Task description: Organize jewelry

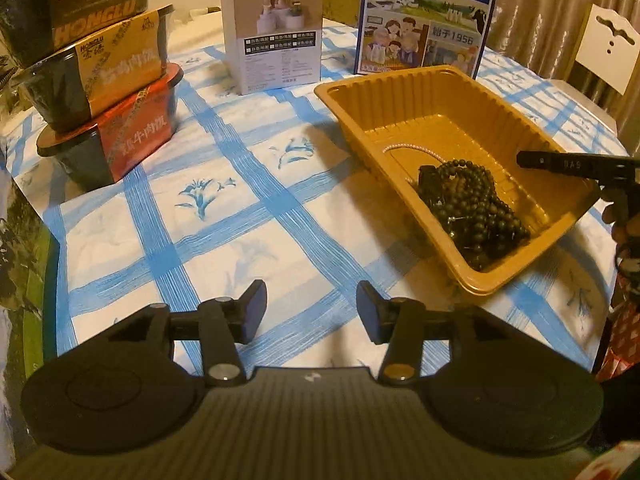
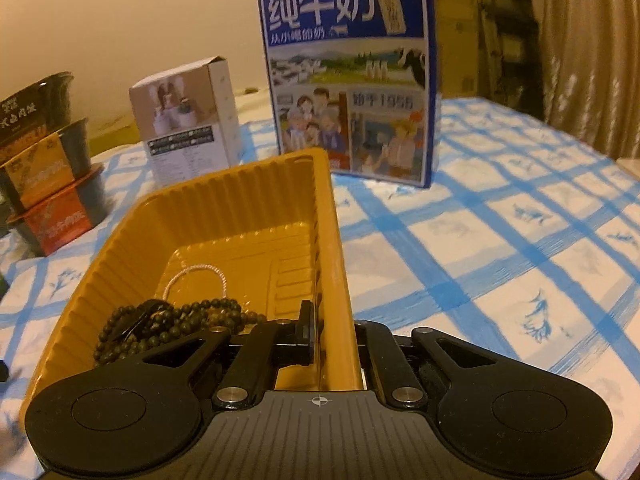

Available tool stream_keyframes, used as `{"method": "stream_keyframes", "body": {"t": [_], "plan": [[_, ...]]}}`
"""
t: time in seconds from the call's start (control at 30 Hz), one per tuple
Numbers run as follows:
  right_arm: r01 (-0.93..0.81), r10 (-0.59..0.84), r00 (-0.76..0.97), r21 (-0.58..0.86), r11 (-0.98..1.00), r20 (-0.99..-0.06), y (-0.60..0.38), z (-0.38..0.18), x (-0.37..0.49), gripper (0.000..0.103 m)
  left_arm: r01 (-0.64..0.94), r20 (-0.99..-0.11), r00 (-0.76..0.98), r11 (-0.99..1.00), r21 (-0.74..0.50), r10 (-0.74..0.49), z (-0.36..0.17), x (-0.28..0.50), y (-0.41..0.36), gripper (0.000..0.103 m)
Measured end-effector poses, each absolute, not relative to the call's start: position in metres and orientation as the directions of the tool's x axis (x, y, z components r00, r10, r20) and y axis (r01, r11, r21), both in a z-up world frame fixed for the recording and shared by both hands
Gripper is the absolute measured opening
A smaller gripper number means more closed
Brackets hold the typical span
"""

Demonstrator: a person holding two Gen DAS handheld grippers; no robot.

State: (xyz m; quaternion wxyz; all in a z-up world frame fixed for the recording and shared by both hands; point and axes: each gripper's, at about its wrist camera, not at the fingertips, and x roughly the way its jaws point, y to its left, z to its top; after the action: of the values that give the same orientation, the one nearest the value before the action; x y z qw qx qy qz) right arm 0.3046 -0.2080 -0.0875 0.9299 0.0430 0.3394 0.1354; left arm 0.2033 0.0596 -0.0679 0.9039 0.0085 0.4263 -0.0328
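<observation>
Plenty of open tablecloth [image 1: 248,216] was left in the middle, nothing parked there. The left edge was blocked by stacked meal bowls [image 1: 104,92], the back by a white box [image 1: 272,28] and milk carton [image 1: 424,20]. The yellow tray [image 1: 400,96] was mostly free at its far end; dark beads [image 1: 472,208] were heaped at the near end.

The right gripper [image 2: 334,340] is straddling the yellow tray's [image 2: 240,200] side wall, which is hiding its outer finger, so whether the pads are pressing cannot be told. The dark beads [image 2: 176,320] are partly disappearing behind its body. The picture's top edge is cutting off the milk carton [image 1: 428,16] and the stacked food bowls [image 1: 80,0]. Small print on the white box [image 1: 276,28] is staying unreadable.
</observation>
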Motion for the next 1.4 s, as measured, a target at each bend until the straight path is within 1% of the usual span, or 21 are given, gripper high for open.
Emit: {"method": "stream_keyframes", "body": {"t": [0.03,0.07,0.1,0.13,0.2,0.3,0.4,0.57,0.83,1.03,1.23,1.4], "plan": [[-0.221,0.286,0.742,0.182,0.958,-0.607,-0.212,-0.085,0.302,0.045,0.066,-0.771,0.636,0.998,-0.007,-0.047,-0.067,0.203,0.058,0.05],[-0.208,0.28,0.771,0.189,0.96,-0.571,-0.216,-0.081,0.296,0.074,0.063,-0.769,0.638,0.998,0.0,-0.04,-0.065,0.202,0.056,0.051],[-0.204,0.281,0.793,0.199,0.959,-0.541,-0.219,-0.076,0.292,0.079,0.059,-0.767,0.641,0.998,0.005,-0.034,-0.064,0.201,0.055,0.052],[-0.191,0.277,0.802,0.213,0.958,-0.528,-0.223,-0.071,0.289,0.079,0.055,-0.765,0.644,0.998,0.01,-0.027,-0.062,0.201,0.053,0.055],[-0.133,0.226,0.82,0.209,0.969,-0.526,-0.229,-0.06,0.282,0.079,0.043,-0.759,0.651,0.999,0.028,-0.007,-0.057,0.197,0.05,0.058],[-0.111,0.202,0.836,0.202,0.973,-0.51,-0.23,-0.044,0.261,0.079,0.033,-0.74,0.673,0.998,0.049,0.014,-0.044,0.187,0.043,0.06],[-0.11,0.198,0.832,0.196,0.974,-0.518,-0.224,-0.028,0.234,0.079,0.02,-0.719,0.694,0.998,0.066,0.034,-0.029,0.175,0.035,0.06],[-0.18,0.283,0.79,0.235,0.955,-0.545,-0.201,-0.007,0.186,0.079,0.007,-0.682,0.73,0.997,0.072,0.044,0.001,0.141,0.018,0.061],[-0.278,0.362,0.711,0.233,0.932,-0.603,-0.162,0.011,0.128,0.079,-0.048,-0.674,0.735,0.998,0.051,0.07,0.031,0.092,0.005,0.061],[-0.289,0.364,0.673,0.224,0.931,-0.644,-0.14,0.003,0.097,0.079,-0.08,-0.706,0.705,0.997,0.018,0.069,0.026,0.06,0.012,0.061],[-0.253,0.364,0.635,0.262,0.931,-0.681,-0.125,-0.01,0.078,0.079,-0.081,-0.746,0.665,0.997,-0.012,0.046,0.01,0.038,0.029,0.061],[-0.251,0.358,0.62,0.256,0.934,-0.699,-0.11,-0.015,0.064,0.079,-0.074,-0.752,0.659,0.997,-0.026,0.029,0.006,0.026,0.042,0.061]]}}
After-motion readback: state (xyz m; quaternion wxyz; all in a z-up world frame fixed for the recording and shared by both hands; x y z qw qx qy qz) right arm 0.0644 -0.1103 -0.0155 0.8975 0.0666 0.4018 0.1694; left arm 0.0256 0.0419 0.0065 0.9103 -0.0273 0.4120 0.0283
